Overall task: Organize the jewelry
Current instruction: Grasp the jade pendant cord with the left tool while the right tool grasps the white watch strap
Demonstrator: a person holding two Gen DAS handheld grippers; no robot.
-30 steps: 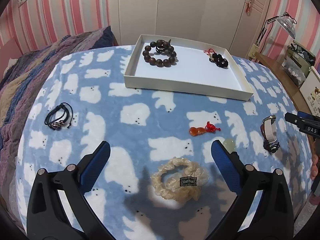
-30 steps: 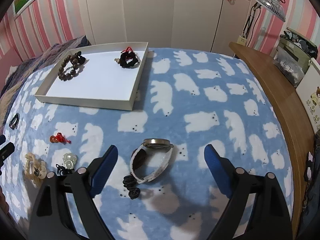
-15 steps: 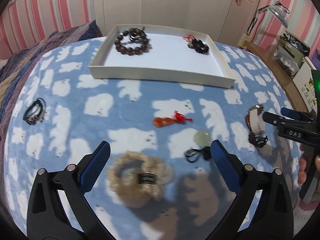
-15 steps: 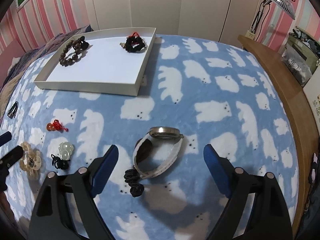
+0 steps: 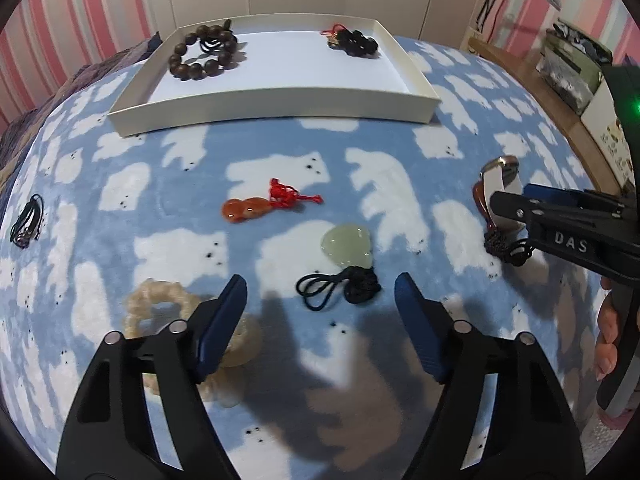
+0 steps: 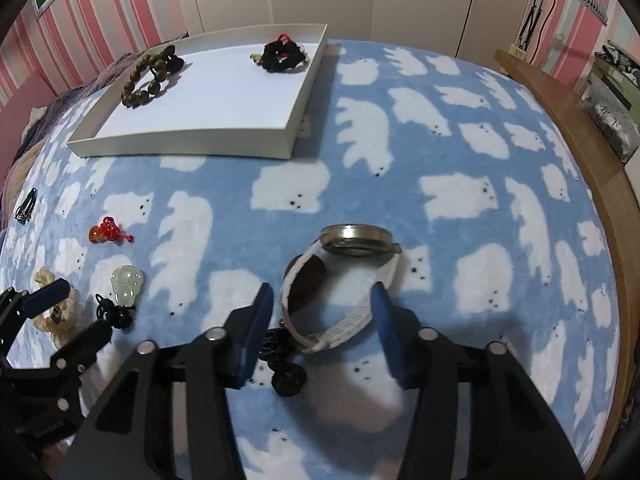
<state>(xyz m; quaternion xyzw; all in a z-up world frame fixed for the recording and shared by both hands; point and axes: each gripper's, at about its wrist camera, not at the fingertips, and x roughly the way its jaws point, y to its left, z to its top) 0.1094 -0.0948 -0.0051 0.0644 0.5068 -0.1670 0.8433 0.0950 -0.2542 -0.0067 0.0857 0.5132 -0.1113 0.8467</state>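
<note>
A shallow white rectangular cardboard tray (image 5: 276,106) sits at the far side of a blue fleece blanket printed with white bears (image 5: 392,184); every place below is given from that tray. Inside it lie a dark wooden bead bracelet (image 5: 202,54) and a black beaded charm with red cord (image 5: 352,42). Nearer than the tray, far left, lies a thin black cord bracelet (image 5: 26,220). Next comes a cream fabric scrunchie (image 5: 160,312), then an orange gourd pendant with a red knot (image 5: 256,206). The left gripper (image 5: 320,300) hovers over a pale green jade pendant on black cord (image 5: 346,250), its jaws closing, not yet touching. Nearer than the tray's right corner, the right gripper (image 6: 320,320) straddles a white-strapped wristwatch (image 6: 344,280), jaws closing, apparently just short of contact. The step looks like a double pickup; next each must pinch, lift and carry to the tray.
</note>
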